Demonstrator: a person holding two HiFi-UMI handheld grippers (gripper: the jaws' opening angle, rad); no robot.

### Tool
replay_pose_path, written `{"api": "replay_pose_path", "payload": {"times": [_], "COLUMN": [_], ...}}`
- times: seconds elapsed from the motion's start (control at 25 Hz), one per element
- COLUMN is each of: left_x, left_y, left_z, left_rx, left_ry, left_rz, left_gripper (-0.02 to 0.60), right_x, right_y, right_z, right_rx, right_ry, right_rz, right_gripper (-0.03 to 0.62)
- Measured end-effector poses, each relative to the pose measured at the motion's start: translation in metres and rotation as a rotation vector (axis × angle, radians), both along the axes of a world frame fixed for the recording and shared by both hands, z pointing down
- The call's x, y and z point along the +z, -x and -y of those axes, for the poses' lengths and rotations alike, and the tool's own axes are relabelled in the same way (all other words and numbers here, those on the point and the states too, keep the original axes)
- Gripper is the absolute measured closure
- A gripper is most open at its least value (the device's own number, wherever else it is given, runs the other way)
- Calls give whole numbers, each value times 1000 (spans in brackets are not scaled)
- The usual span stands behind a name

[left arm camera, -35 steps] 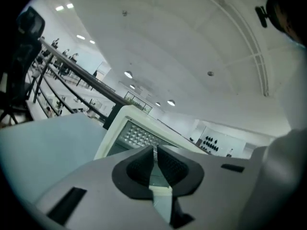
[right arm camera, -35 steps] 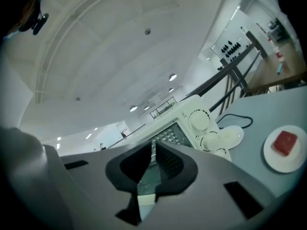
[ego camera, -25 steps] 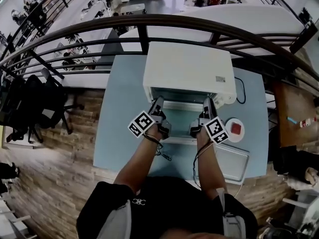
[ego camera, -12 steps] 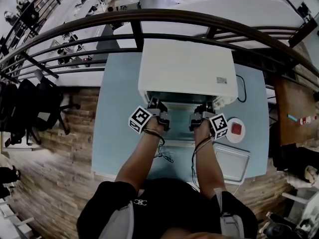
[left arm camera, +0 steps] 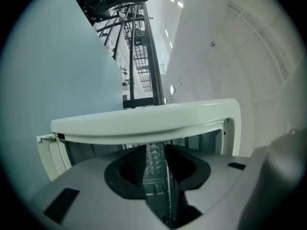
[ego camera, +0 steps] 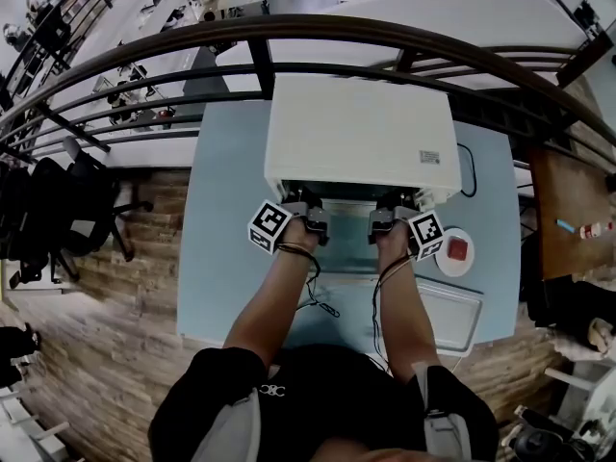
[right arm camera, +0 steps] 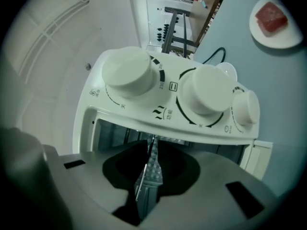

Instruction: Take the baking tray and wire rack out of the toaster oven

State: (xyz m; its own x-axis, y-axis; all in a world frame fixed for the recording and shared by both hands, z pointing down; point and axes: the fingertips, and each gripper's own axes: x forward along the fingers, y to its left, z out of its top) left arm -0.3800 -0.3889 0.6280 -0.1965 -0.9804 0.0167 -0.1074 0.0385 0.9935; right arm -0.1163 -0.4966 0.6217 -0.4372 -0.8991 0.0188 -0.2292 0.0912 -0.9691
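Note:
The white toaster oven stands on the light blue table with its door folded down. Both grippers reach level into its mouth. My left gripper, rolled on its side, is open, and a thin wire of the rack runs between its pads. My right gripper is closing. A wire of the same rack lies in the narrow gap beside its ribbed pad. A metal baking tray lies on the table at the front right.
A small white plate with a red piece sits right of the oven door. The oven's three knobs are just above my right gripper. A black cable runs behind the oven, and a dark railing lies beyond the table.
Both grippers have moved forward from above the open door into the oven's mouth and rolled. The right jaws have narrowed.

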Motion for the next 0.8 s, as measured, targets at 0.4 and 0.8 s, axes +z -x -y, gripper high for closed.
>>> {"api": "replay_pose_path", "payload": {"times": [0.4, 0.8], "left_x": [-10, -7], "left_y": [-3, -16], "left_z": [-7, -44], "left_rx": [0, 18], "left_ry": [-20, -10], "left_rz": [-8, -13], "left_gripper": [551, 555], "right_x": [-1, 2], "right_y": [-1, -11], "right_z": [-7, -32], "right_rx": [-10, -31], "right_ry": [28, 72], "right_rz": [40, 48], "right_gripper": [572, 568]}}
